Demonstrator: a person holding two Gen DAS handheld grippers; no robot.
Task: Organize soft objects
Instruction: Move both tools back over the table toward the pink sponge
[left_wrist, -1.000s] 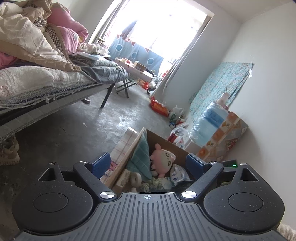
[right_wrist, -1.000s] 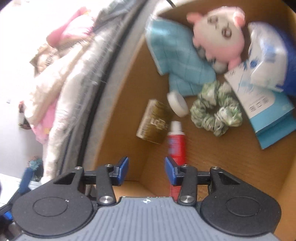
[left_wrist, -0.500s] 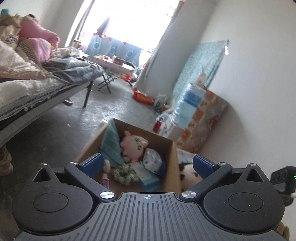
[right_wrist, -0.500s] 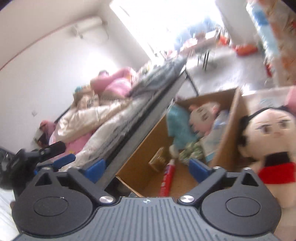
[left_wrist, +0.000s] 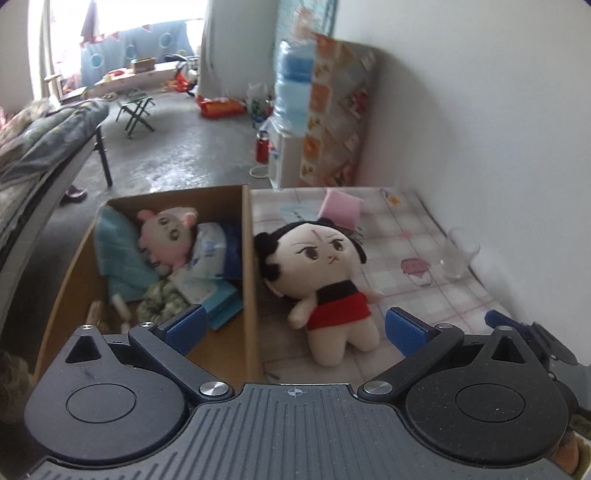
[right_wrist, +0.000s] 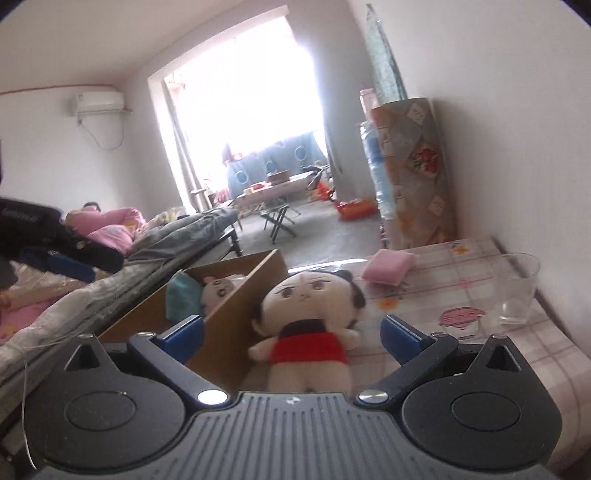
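Holding both claws spread wide and empty, I see the black-haired doll (left_wrist: 321, 280) lying on the checked worktop (left_wrist: 424, 266) against the cardboard box (left_wrist: 248, 295)

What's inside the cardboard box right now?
In the cardboard box: a pink plush on a teal cloth, blue-white packs and a green scrunchie. The hand-held gripper hides the near end.

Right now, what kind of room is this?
Probably a lived-in bedroom or studio: a bed piled with bedding, a wall air conditioner, and a water dispenser on the bare floor.
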